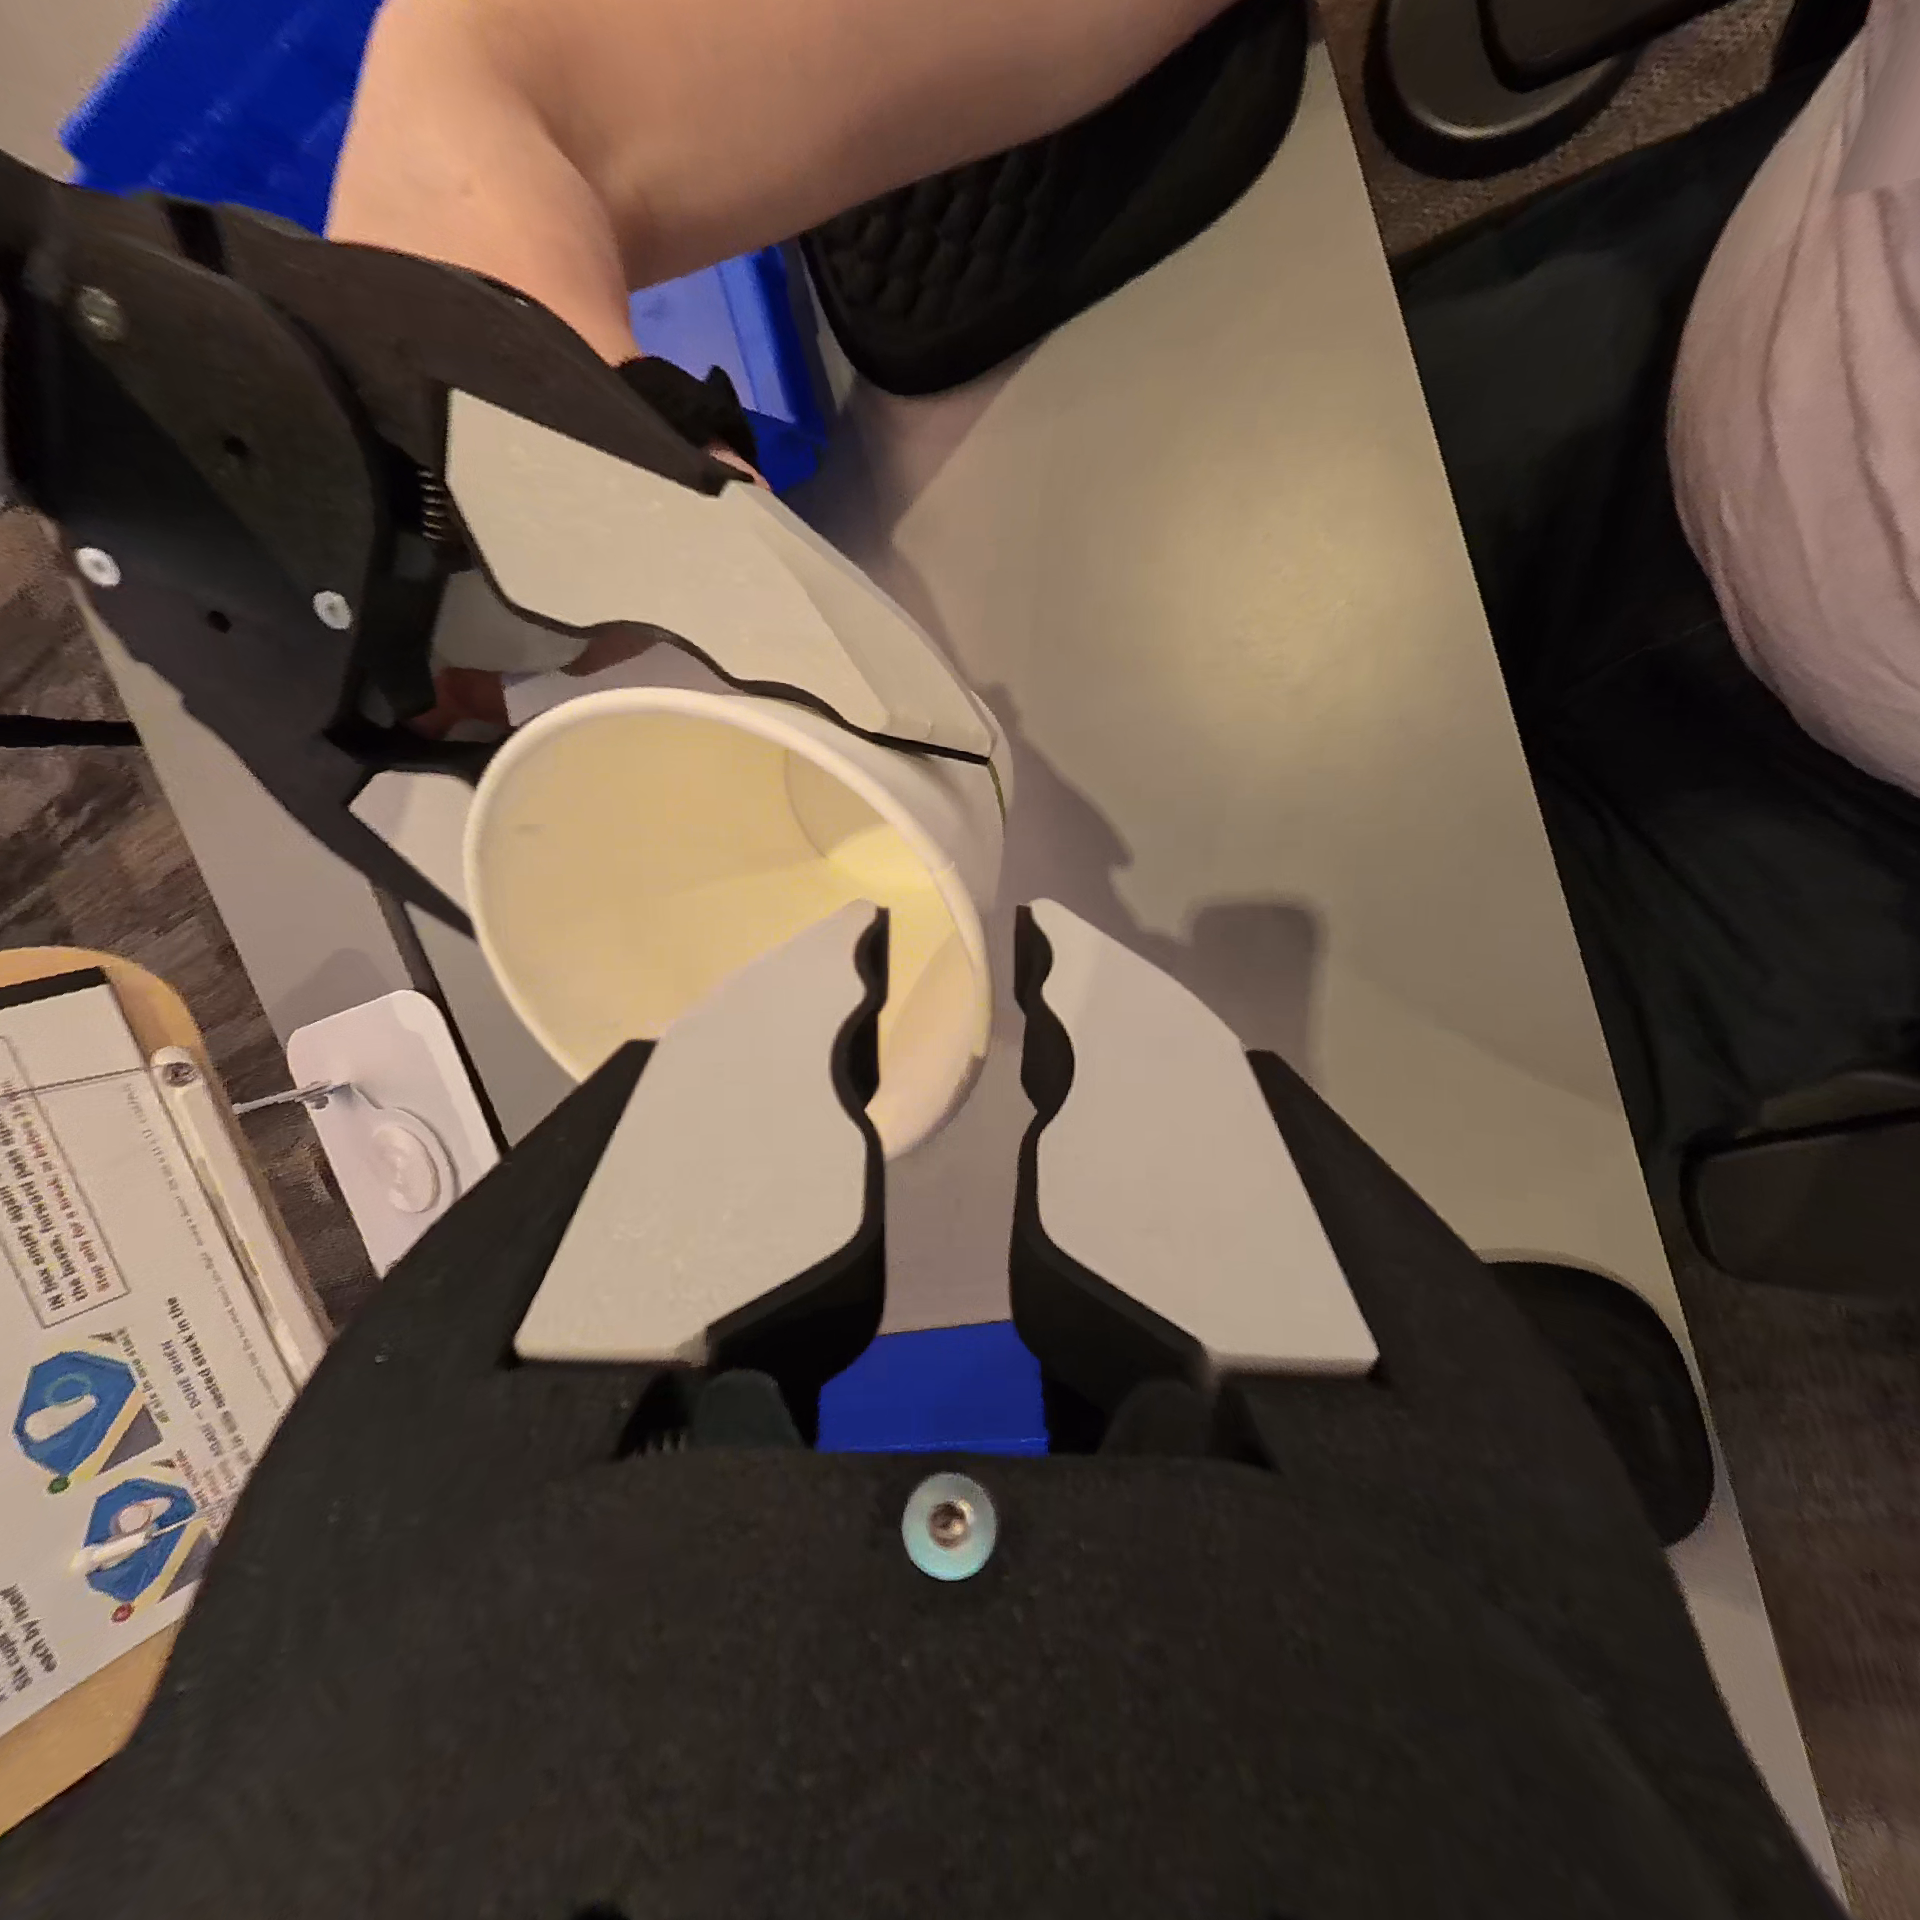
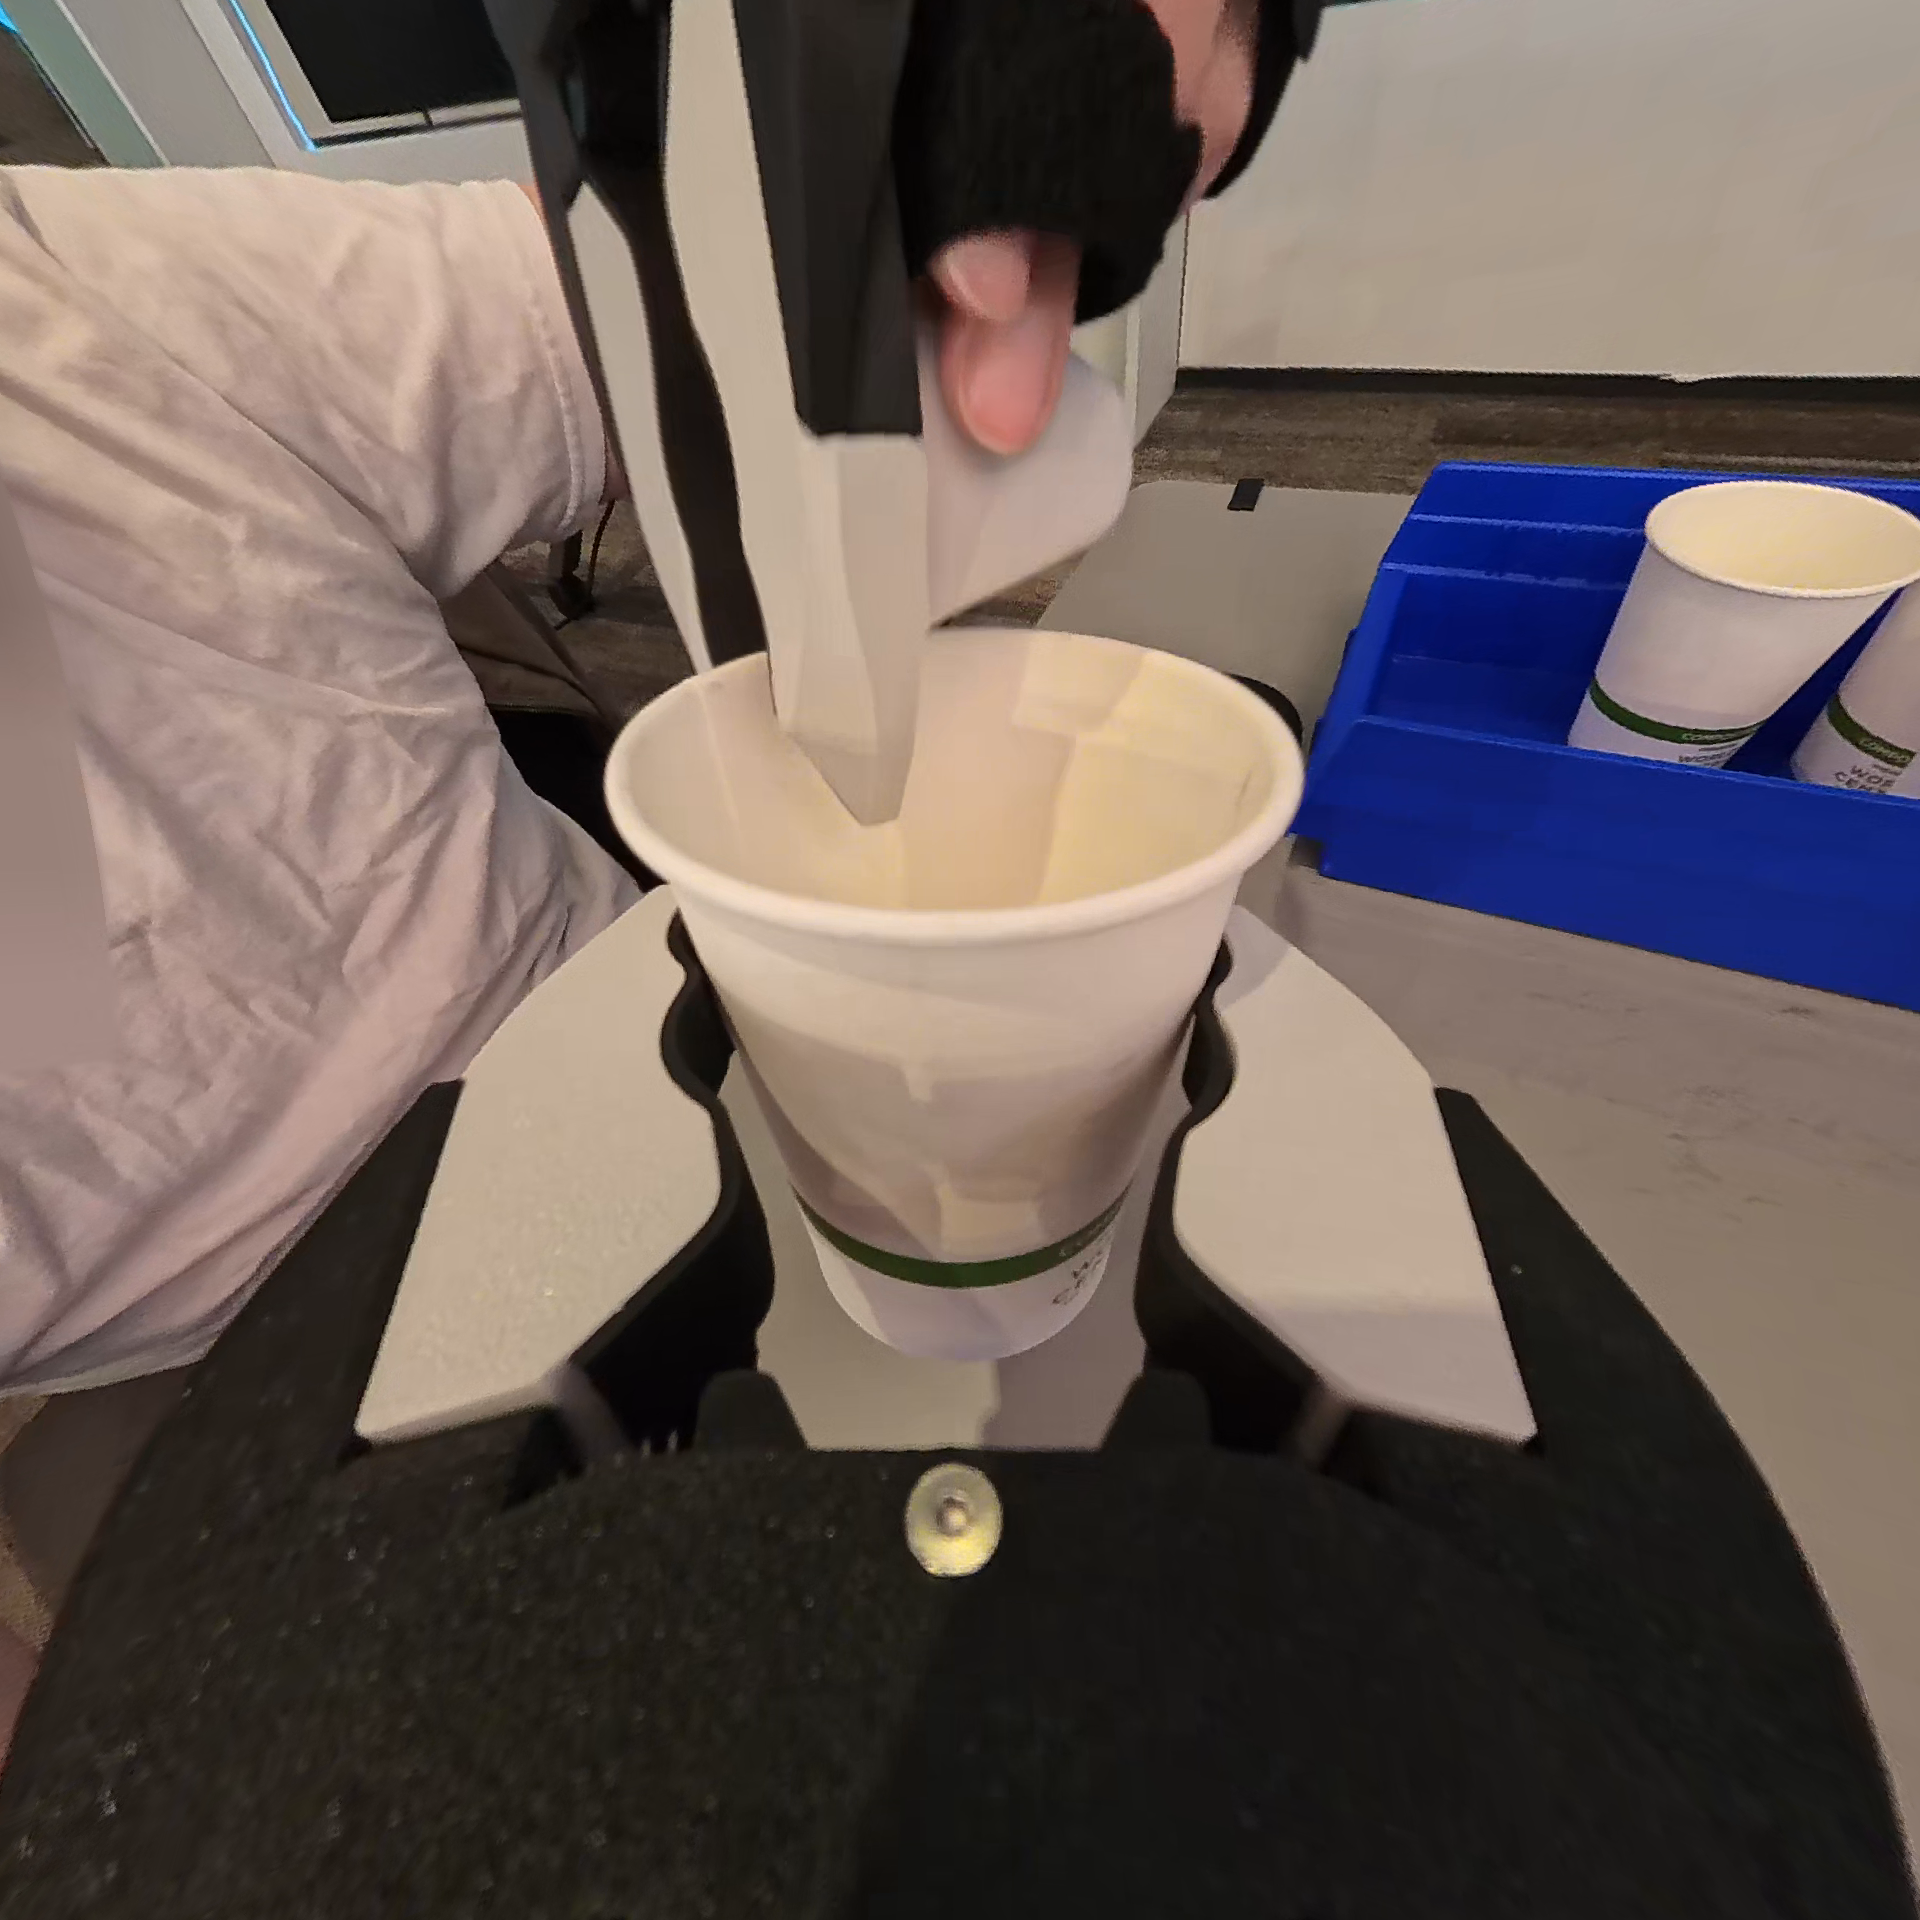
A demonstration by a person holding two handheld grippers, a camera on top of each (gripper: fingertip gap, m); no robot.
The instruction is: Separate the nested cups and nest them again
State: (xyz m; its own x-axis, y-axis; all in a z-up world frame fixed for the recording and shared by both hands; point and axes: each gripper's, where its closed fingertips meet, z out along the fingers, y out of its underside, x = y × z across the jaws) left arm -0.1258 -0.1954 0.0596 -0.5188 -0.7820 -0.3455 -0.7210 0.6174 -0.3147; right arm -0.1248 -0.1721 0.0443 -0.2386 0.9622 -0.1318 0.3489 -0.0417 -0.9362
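Between the jaws of the right gripper (image 2: 951, 997) stands a white paper cup with a green band near its base (image 2: 956, 1049), upright and lifted clear of the grey tabletop (image 2: 1621, 1122); the two grey fingers with black wavy inner edges press against its sides just under the rim, so this gripper is clamped on the cup. To the left of these jaws a person's pale shirt (image 2: 260, 675) fills the view. Above the jaws, the left gripper (image 2: 868, 800) comes down from the top of the right wrist view, with a hand in a black fingerless glove (image 2: 1029, 239) on it. One of its grey fingers (image 2: 852, 727) reaches inside the cup mouth, and the other lies outside the far rim. To the right of the jaws and further back, a blue plastic bin (image 2: 1538, 831) holds two more white paper cups with green bands (image 2: 1745, 623), leaning against each other.

In the left wrist view, the left gripper's (image 1: 951, 914) jaws straddle the cup's (image 1: 665, 862) rim, one finger inside and one outside. A visible gap remains between them, and whether they pinch the wall I cannot tell. Left of the jaws, a wooden clipboard with a printed sheet (image 1: 94, 1299) lies on the floor side, and a bare forearm (image 1: 644, 135) crosses above.
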